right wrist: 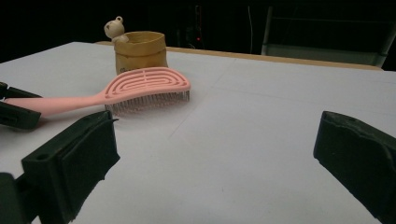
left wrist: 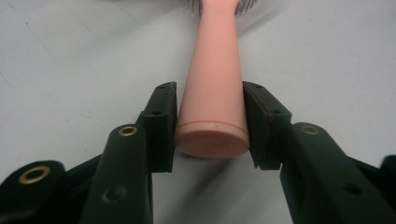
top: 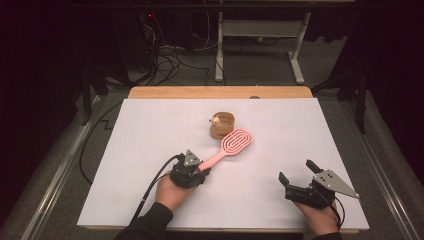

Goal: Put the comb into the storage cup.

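Observation:
A pink hairbrush (top: pixel 235 142) lies bristles down on the white table top (top: pixel 140 150), its handle pointing toward the near left. My left gripper (top: pixel 202 171) is shut on the end of that handle. In the left gripper view both pads press the handle's sides (left wrist: pixel 212 70), with the gripper (left wrist: pixel 210 126) low over the table. My right gripper (top: pixel 297 171) rests near the front right, open, with nothing between its jaws. The right gripper view has the brush (right wrist: pixel 144 84) off to the left of the right gripper (right wrist: pixel 215 154), well apart from it.
A small tan holder with a bear figure (top: pixel 222 125) stands just behind the brush head, also in the right gripper view (right wrist: pixel 140 51). A wooden table edge (top: pixel 220 92) runs along the far side. Cables and a desk frame sit on the floor beyond.

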A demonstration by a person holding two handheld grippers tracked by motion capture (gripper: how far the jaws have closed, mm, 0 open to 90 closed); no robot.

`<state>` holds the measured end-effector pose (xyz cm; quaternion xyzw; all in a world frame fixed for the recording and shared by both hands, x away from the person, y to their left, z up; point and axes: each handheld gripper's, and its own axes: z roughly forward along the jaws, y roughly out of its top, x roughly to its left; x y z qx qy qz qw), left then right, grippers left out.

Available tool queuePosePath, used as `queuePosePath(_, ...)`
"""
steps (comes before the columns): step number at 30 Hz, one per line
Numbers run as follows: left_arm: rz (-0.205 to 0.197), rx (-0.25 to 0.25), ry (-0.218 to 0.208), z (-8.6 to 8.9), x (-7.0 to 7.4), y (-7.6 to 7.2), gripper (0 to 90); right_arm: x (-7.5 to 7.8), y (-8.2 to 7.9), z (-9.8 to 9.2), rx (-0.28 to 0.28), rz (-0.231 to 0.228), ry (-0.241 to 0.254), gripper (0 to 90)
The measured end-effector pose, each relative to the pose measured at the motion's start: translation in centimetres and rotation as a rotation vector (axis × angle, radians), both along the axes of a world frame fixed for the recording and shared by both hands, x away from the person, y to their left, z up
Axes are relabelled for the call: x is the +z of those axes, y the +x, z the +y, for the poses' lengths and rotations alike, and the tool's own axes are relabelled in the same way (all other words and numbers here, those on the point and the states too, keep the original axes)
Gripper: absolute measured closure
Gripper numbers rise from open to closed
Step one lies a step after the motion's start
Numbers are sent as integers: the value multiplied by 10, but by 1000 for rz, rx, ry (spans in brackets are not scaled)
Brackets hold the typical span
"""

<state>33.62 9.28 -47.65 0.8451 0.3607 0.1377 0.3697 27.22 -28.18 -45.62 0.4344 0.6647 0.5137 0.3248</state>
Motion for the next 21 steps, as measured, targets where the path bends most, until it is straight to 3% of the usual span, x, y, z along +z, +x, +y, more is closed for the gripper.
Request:
queuePosePath(12,-4,-27,6,7,4,-6,589,0,-1,0,0,2,1,2)
queuePosePath(21,-19,-55,10,37,7,-32,588,0,-2,-1,-4,1,-1,3)
